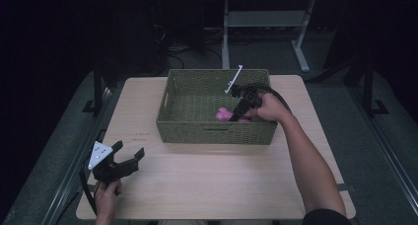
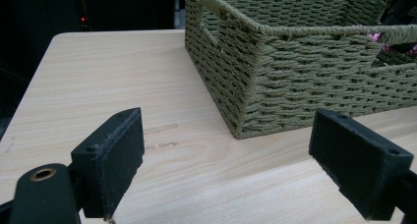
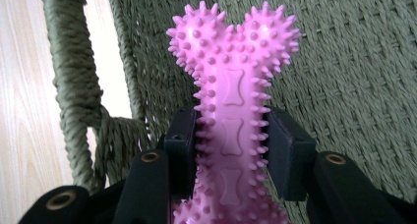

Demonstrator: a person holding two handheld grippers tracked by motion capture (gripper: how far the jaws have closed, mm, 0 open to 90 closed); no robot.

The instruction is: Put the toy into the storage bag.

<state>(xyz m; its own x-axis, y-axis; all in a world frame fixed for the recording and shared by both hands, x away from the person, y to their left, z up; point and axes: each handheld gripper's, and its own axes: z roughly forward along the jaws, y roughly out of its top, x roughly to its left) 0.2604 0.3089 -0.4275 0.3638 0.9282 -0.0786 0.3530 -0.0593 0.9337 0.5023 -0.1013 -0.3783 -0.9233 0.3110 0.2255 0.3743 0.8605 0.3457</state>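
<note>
While our left gripper [image 1: 129, 159] hovers over the table's [image 1: 207, 180] near left corner with its jaws wide apart and nothing between them, we reach farther in with our right gripper [image 1: 240, 112]. Its jaws are clamped on the shaft of a pink spiky bone toy [image 3: 231, 106], inside the green woven basket [image 1: 215, 132] at the table's far middle. We see the toy low in the basket, close to its right front wall.
</note>
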